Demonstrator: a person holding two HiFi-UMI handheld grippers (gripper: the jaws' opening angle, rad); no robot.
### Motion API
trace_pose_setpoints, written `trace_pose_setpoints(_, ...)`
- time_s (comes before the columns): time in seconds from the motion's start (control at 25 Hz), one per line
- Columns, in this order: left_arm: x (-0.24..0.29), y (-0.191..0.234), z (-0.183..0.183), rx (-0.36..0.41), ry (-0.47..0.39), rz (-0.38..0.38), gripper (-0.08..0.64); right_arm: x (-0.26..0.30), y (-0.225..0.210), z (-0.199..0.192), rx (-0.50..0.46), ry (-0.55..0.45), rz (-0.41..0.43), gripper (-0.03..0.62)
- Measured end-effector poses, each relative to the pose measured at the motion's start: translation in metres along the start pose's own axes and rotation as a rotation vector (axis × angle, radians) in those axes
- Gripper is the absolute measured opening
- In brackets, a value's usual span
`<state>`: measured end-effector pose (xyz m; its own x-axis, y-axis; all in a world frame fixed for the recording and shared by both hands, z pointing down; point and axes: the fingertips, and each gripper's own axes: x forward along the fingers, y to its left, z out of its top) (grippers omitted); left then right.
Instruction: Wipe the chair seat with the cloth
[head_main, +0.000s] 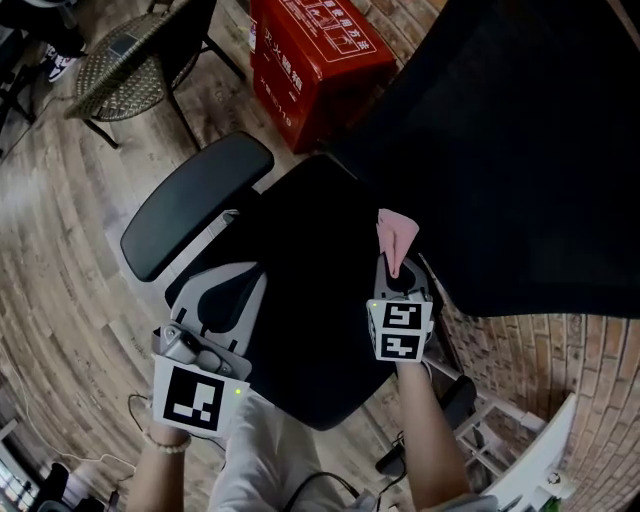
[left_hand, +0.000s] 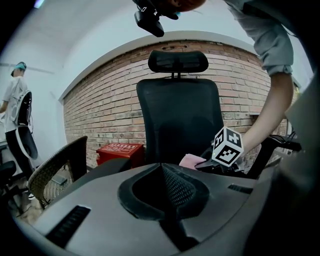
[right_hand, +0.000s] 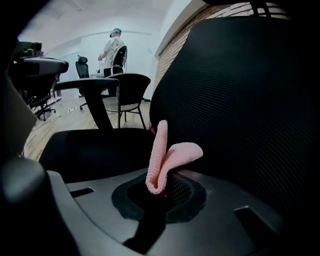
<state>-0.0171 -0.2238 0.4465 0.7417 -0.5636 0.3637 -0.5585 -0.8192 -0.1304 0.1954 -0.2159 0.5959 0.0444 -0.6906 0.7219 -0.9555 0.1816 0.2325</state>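
The black office chair's seat (head_main: 310, 300) fills the middle of the head view, with its mesh backrest (head_main: 520, 150) at the right. My right gripper (head_main: 398, 272) is shut on a folded pink cloth (head_main: 397, 238) over the seat's right rear part, close to the backrest. In the right gripper view the cloth (right_hand: 167, 157) stands up from the shut jaws (right_hand: 159, 187), with the seat (right_hand: 95, 147) beyond it. My left gripper (head_main: 245, 280) hovers by the seat's left edge, shut with nothing in it. From the left gripper view (left_hand: 162, 167) the cloth (left_hand: 190, 161) shows to the right.
A black armrest (head_main: 200, 205) juts out left of the seat. A red box (head_main: 315, 60) stands on the wooden floor behind the chair, and a wicker chair (head_main: 130, 50) at the far left. Brick wall (left_hand: 110, 115) lies behind. A person (left_hand: 15, 100) stands far off. Cables (head_main: 110, 465) lie lower left.
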Motion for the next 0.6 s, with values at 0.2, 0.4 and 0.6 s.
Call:
trace_pose_setpoints(0.2,0.008,-0.001,-0.013,-0.006,0.011,-0.013,0.018,0.027,-0.006,-0.020,-0.047,0.079,-0.022,0.054)
trace_pose_setpoints(0.4,0.008,0.003,-0.025,-0.009,0.017,-0.006,0.018,0.053,-0.001,-0.031,-0.047,0.143,-0.009,0.054)
trace_pose_setpoints(0.6,0.003,0.008,-0.036,-0.013,0.030,-0.002,0.018,0.072,0.016,-0.026,-0.040,0.165,0.035,0.054)
